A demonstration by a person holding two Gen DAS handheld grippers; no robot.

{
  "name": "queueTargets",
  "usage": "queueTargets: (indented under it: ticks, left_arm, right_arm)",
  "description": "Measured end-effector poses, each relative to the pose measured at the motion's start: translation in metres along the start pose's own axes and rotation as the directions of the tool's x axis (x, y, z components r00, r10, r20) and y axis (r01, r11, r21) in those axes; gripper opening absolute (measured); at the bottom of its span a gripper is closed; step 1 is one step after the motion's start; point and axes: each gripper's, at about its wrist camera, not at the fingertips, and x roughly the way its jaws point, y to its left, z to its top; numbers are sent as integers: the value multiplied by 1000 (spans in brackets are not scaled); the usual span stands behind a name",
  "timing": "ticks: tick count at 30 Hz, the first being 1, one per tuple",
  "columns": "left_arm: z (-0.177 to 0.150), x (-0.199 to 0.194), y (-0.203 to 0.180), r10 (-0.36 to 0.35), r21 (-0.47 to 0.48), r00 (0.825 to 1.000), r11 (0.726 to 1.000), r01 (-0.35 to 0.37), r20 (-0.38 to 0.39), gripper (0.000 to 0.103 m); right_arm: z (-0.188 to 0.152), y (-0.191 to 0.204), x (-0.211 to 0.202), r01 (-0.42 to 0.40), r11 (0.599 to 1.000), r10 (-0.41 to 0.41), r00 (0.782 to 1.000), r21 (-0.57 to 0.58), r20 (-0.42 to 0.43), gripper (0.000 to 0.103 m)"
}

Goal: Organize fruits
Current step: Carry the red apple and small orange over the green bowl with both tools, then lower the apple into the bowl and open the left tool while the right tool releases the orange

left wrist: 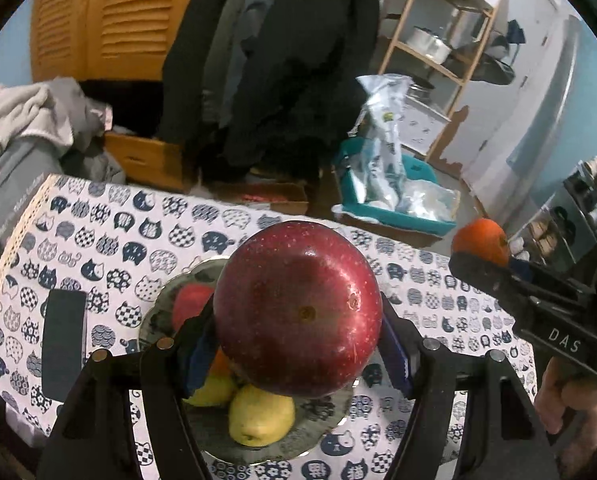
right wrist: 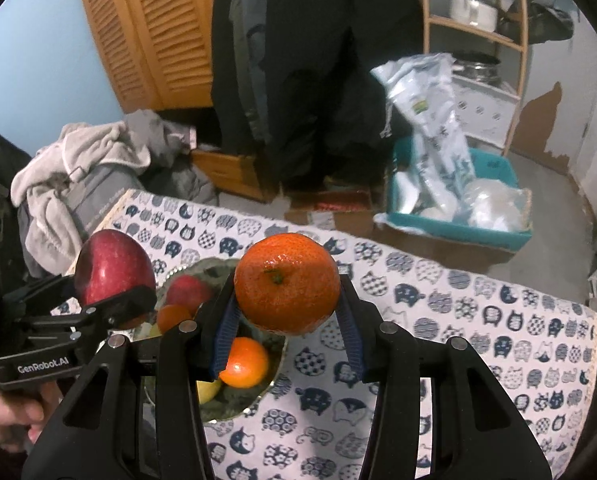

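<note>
My left gripper (left wrist: 298, 344) is shut on a big red apple (left wrist: 298, 308) and holds it above a silver plate (left wrist: 310, 436). The plate holds a yellow pear (left wrist: 260, 416), a second yellow fruit (left wrist: 212, 390), a red apple (left wrist: 190, 304) and an orange. My right gripper (right wrist: 288, 320) is shut on an orange (right wrist: 286, 283), held above the plate's right edge (right wrist: 274, 376). The plate there shows an orange (right wrist: 244, 362) and a red apple (right wrist: 186, 294). The left gripper with its apple (right wrist: 112, 270) shows at left. The right gripper's orange (left wrist: 480, 240) shows in the left wrist view.
The table has a cat-print cloth (right wrist: 458, 340). A dark phone (left wrist: 63, 344) lies at its left. Beyond the table are a teal bin with bags (right wrist: 458, 200), a pile of clothes (right wrist: 82, 168), hanging coats and a wooden shelf rack (right wrist: 478, 20).
</note>
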Motion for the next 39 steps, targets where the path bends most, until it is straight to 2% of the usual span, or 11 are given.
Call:
queueTargets:
  ticks: [11,20,29,32,35,37,39]
  left_arm:
    - [-3,40,31,0,-68,997,998,-5,-74,72]
    - [-11,60,44,18,-105,992,994,-32,-128,72]
    - [-13,67,46,12,-106,990,994,-27,-143,72]
    - [-14,72,46,2,-110,987,994,-20,-158,72]
    - [-15,73,44,-1,-111,987,994,-17,-158,72]
    - [-15,74,43,-4,-114,987,993,-14,-159,72]
    - [-15,75,41,-6,-110,987,994,-12,-159,72]
  right_arm:
    - [-14,19,75,-66,998,65,990,-6,-123,45]
    - [-37,10,126,-96,995,100,970,32,-223,45]
    - [-42,13,140,-126,991,131,961,37,-242,46]
    - [-44,15,144,-133,991,137,956,33,-258,49]
    - [-45,13,142,-133,990,140,958,44,-249,52]
    - [-43,10,139,-133,990,142,960,55,-240,57]
    - [-42,7,135,-141,987,154,960,71,-234,58]
